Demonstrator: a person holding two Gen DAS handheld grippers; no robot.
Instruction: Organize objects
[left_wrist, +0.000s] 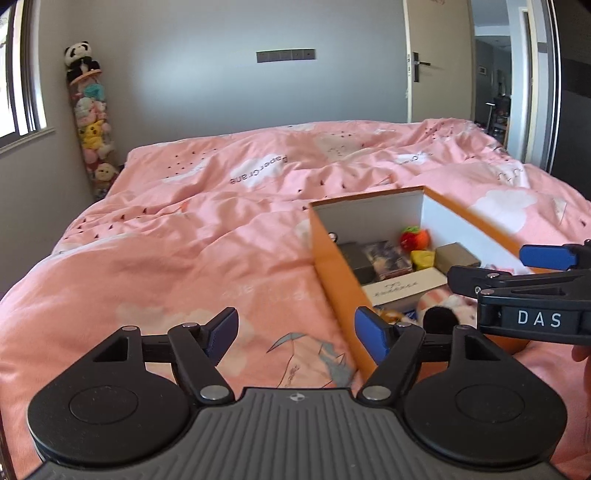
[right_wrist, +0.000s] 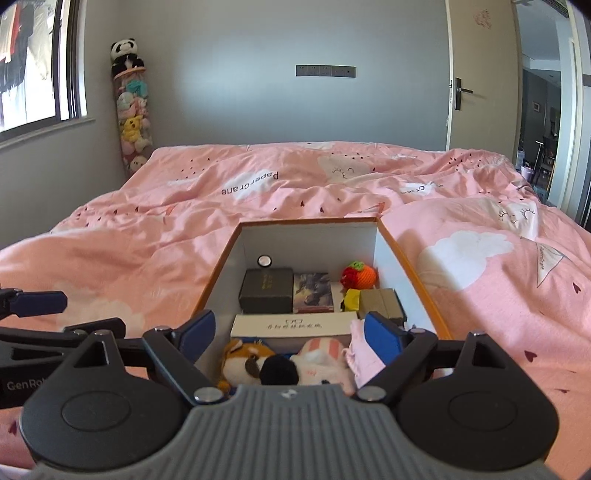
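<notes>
Left gripper (left_wrist: 295, 332): jaws spread wide, nothing between them. Below the gap lies only the pink quilt (left_wrist: 166, 258) of the bed. The orange box (left_wrist: 332, 280) sits to the right of these jaws; its near left wall runs just behind the right blue pad (left_wrist: 371, 338).

Right gripper (right_wrist: 290, 332): jaws also wide apart, holding nothing. They hang over the near end of the open box (right_wrist: 410, 266), with the box contents showing through the gap. In the left wrist view the same gripper (left_wrist: 517, 269) enters from the right edge, over the right part of the box.

Box contents, read from the right wrist view:
- directly between and under the jaws: a brown-and-white plush toy (right_wrist: 240, 360), a black pom-pom (right_wrist: 279, 371), a pink-striped white plush (right_wrist: 321, 356), and a pale pink cloth (right_wrist: 360, 350) touching the right pad.
- just beyond the jaws: a long white carton (right_wrist: 295, 325) lying crosswise.
- further ahead: a black case (right_wrist: 266, 290), a picture-printed card box (right_wrist: 313, 292), a yellow item (right_wrist: 351, 299) and a tan carton (right_wrist: 382, 302).
- at the far end: a small round white object (right_wrist: 264, 260) and a red-and-orange knitted fruit (right_wrist: 359, 275).

Box is upright on the quilt, lid off.

Far left of both grippers, a tall clear tube of soft toys (right_wrist: 133, 122) stands in the corner with a panda (right_wrist: 126, 55) on top.
</notes>
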